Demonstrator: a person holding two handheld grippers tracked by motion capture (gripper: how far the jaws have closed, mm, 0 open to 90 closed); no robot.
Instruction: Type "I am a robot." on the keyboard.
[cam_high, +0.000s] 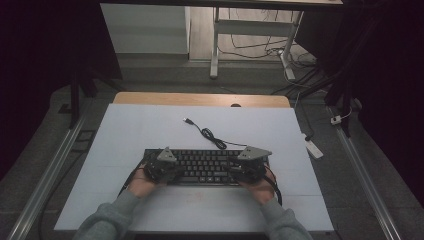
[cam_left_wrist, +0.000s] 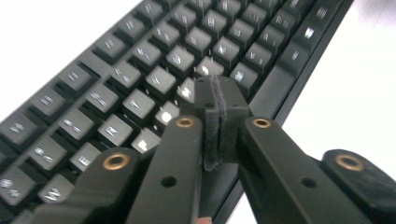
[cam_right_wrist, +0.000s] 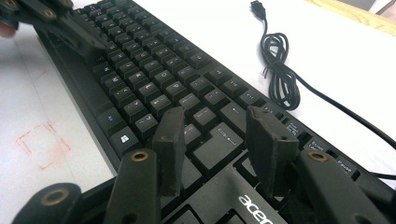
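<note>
High view: black keyboard (cam_high: 207, 166) centre-low on white desk (cam_high: 125, 130), cable (cam_high: 210, 135) coiled above. Left tool (cam_left_wrist: 216, 91) pinched shut over keys, holding nothing; right tool (cam_right_wrist: 219, 135) spread wide over right-end keys. Rigid, light, smooth plastic; likely best gripped by edges, not keycaps.

The high view is dim, with dark, nearly black corners, and the pale white counter (cam_high: 150, 130) is its brightest part. In the left gripper view the counter is overexposed to pure white, and small glare spots sit on the black plastic keyboard (cam_left_wrist: 116, 93), whose far keys are soft. The right gripper view is evenly lit and sharper.
</note>
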